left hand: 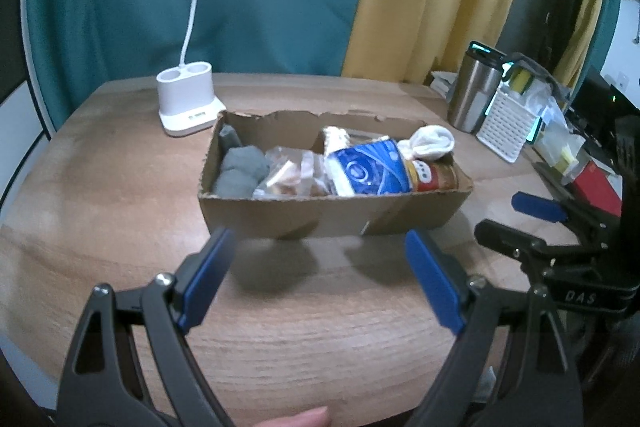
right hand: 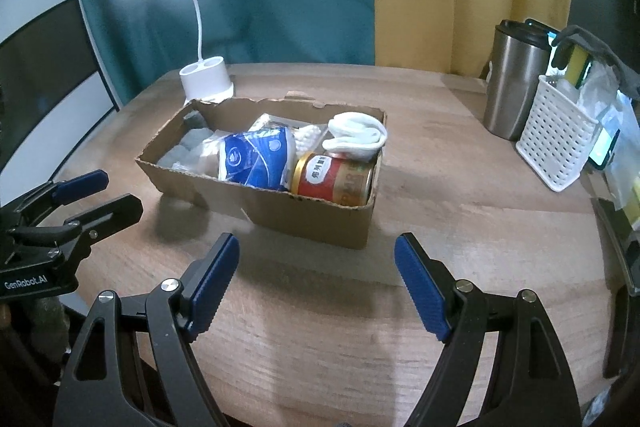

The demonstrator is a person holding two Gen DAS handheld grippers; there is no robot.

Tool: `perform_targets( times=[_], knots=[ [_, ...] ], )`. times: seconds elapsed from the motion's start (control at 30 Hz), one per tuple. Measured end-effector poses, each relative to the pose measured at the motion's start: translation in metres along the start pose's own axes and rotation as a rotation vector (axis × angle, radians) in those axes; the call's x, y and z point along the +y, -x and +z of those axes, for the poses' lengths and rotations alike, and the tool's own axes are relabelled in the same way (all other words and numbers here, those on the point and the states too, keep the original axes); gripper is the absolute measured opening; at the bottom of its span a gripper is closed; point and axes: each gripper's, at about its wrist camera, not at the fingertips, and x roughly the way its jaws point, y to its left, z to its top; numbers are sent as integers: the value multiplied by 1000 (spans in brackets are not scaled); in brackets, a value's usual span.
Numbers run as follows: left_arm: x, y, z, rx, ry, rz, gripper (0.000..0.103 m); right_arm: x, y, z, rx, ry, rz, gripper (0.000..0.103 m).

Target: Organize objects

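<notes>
Both grippers empty above table.
Left gripper (left hand: 320,251) and right gripper (right hand: 316,255) jaws stand wide apart, short of the cardboard box (left hand: 328,219).

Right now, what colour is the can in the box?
Red and gold can, clearest in the right wrist view.

The wooden table (right hand: 440,187) carries a cardboard box (right hand: 312,223), lamp base (right hand: 206,81), steel tumbler (right hand: 510,87) and white basket (right hand: 556,143).
</notes>
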Motion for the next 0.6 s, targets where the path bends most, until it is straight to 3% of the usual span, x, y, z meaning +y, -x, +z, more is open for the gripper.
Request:
perform_targets(
  times=[0.6],
  knots=[
    [0, 1, 0, 2, -9, -11, 88, -1, 4, 0, -14, -15, -10, 83]
  ],
)
